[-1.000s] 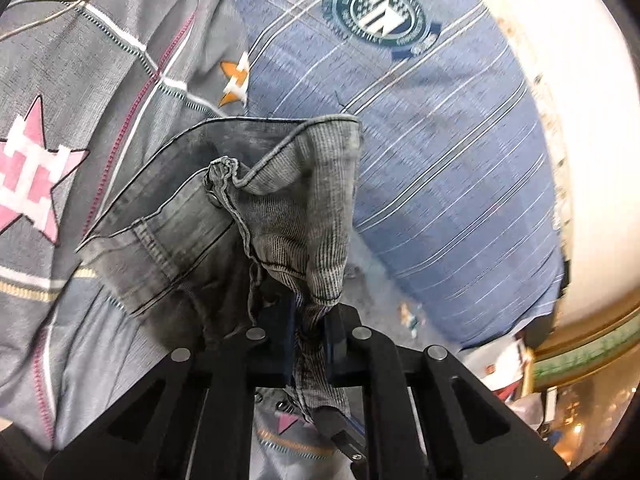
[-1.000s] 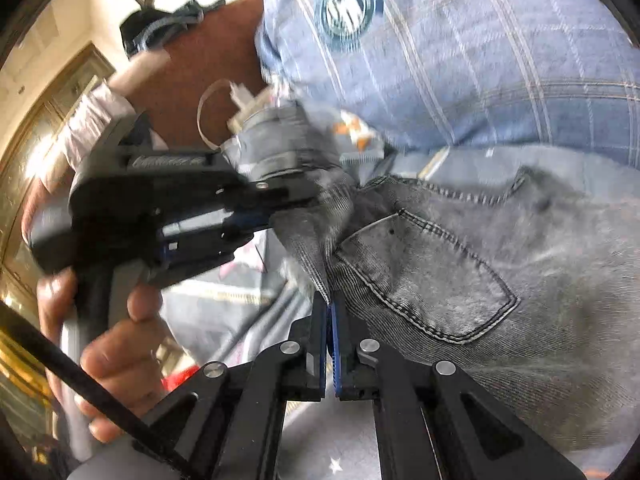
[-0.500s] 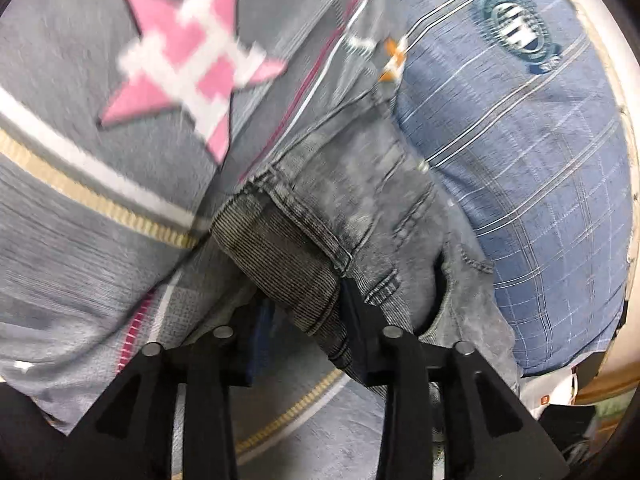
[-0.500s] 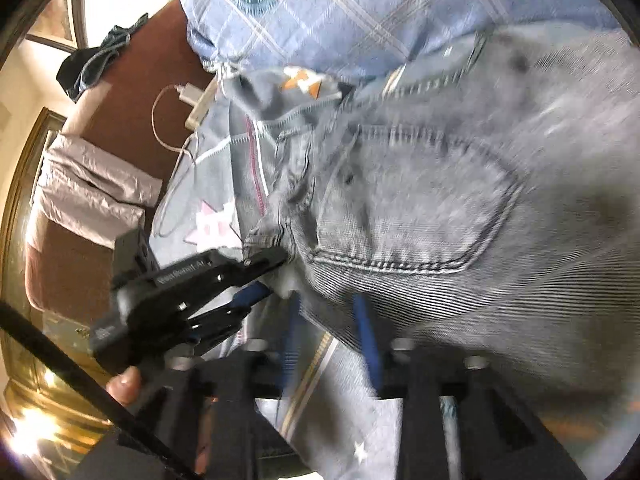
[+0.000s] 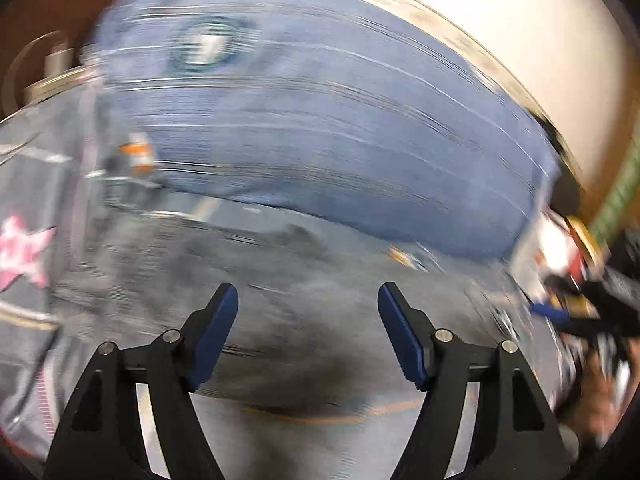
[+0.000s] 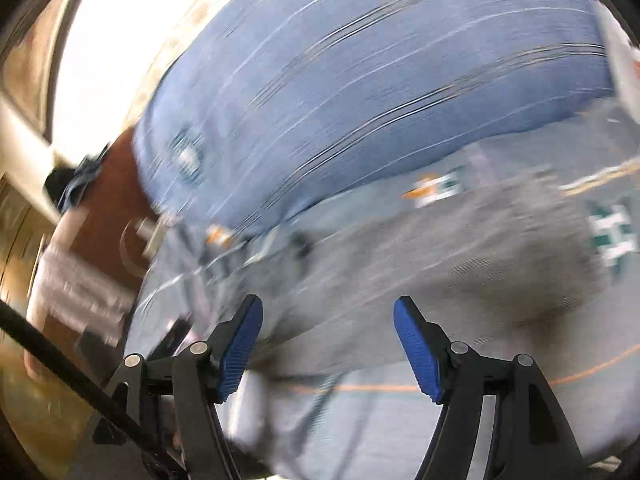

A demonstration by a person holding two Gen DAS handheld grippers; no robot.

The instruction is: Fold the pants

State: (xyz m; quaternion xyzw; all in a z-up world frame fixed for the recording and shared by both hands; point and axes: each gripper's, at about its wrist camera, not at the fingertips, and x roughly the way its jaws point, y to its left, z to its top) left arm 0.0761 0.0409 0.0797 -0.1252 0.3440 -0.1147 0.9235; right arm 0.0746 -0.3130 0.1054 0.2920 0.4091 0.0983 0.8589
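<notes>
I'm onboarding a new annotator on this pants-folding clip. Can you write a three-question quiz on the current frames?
1. True or false: the left hand-held gripper is clamped on the grey pants.
2. Multiple choice: what lies just beyond the pants in the right wrist view? A) a red towel B) a blue striped pillow C) a wooden tray
3. Fill in: the right hand-held gripper has its jaws ____.

Key
1. False: its jaws stand wide apart with nothing between them.
2. B
3. open; the pants lie on the patterned bedspread beyond it, though both views are motion-blurred.
</notes>
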